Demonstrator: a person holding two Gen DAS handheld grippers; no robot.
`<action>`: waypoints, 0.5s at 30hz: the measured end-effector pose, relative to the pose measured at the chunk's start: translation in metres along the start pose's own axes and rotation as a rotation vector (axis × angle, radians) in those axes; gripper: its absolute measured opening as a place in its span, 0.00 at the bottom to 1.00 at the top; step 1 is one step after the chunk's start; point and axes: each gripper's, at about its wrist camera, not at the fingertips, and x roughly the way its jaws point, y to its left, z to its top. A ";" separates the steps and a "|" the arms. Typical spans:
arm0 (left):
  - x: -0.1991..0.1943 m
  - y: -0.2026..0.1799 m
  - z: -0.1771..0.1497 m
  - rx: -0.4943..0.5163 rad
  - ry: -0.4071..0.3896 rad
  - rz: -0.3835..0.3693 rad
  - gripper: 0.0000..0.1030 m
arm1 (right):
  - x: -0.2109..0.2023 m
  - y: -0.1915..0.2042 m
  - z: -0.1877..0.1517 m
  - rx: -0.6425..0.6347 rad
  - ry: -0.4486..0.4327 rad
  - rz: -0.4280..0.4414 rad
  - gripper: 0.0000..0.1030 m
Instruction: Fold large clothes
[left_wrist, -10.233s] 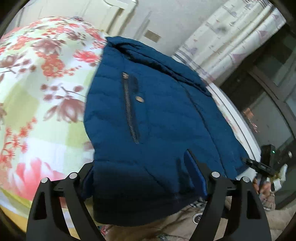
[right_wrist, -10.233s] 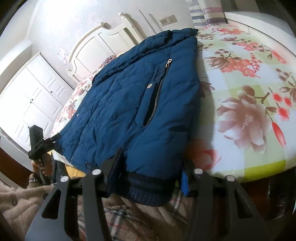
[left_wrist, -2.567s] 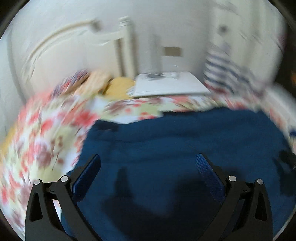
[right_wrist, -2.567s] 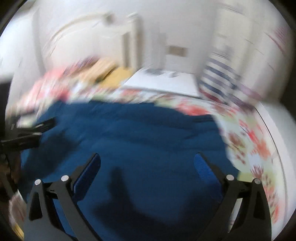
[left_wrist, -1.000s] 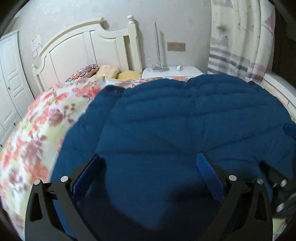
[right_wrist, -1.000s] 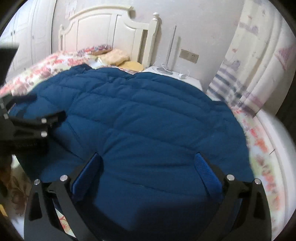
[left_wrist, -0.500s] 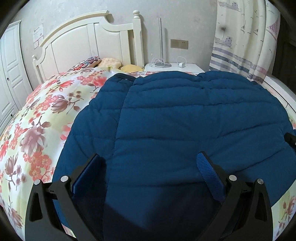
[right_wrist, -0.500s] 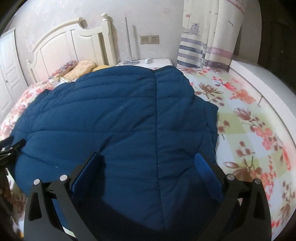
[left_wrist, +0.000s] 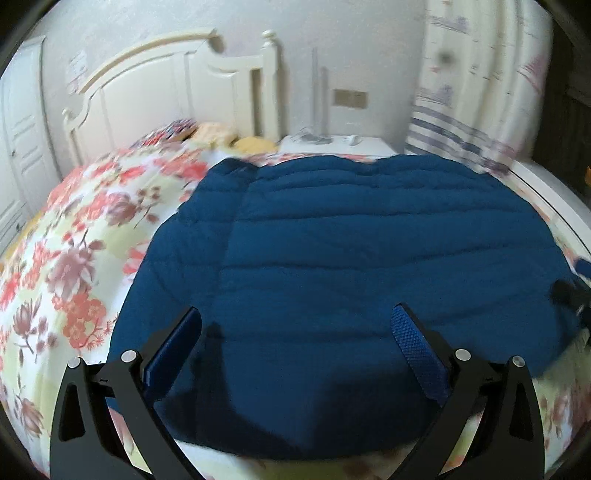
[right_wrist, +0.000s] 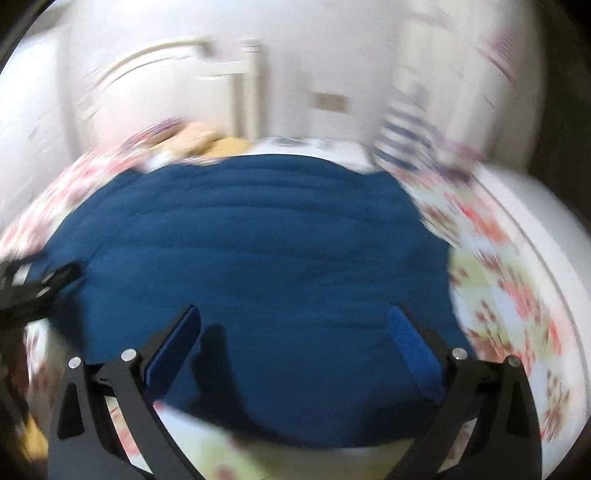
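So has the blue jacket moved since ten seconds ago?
Yes. The blue jacket now lies back-up across the floral bedspread, nearer the headboard; earlier it lay zipper-up, hem over the bed's edge.

Blue jacket (right_wrist: 255, 258) lies spread on floral bedspread (right_wrist: 517, 295), blurred.

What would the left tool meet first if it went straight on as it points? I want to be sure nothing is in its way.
Most likely the blue jacket, which fills the space ahead of the open left tool on the bed. Nothing else shows in between, though depth is hard to judge in this view.
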 end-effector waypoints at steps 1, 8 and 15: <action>0.000 -0.008 -0.004 0.040 0.011 0.009 0.95 | 0.001 0.012 -0.001 -0.045 0.005 0.013 0.97; 0.004 0.007 -0.014 0.020 0.044 0.000 0.96 | 0.018 0.018 -0.006 -0.107 0.049 0.035 0.97; 0.002 0.077 -0.028 -0.173 0.055 0.019 0.96 | 0.006 -0.084 -0.027 0.175 0.059 -0.049 0.97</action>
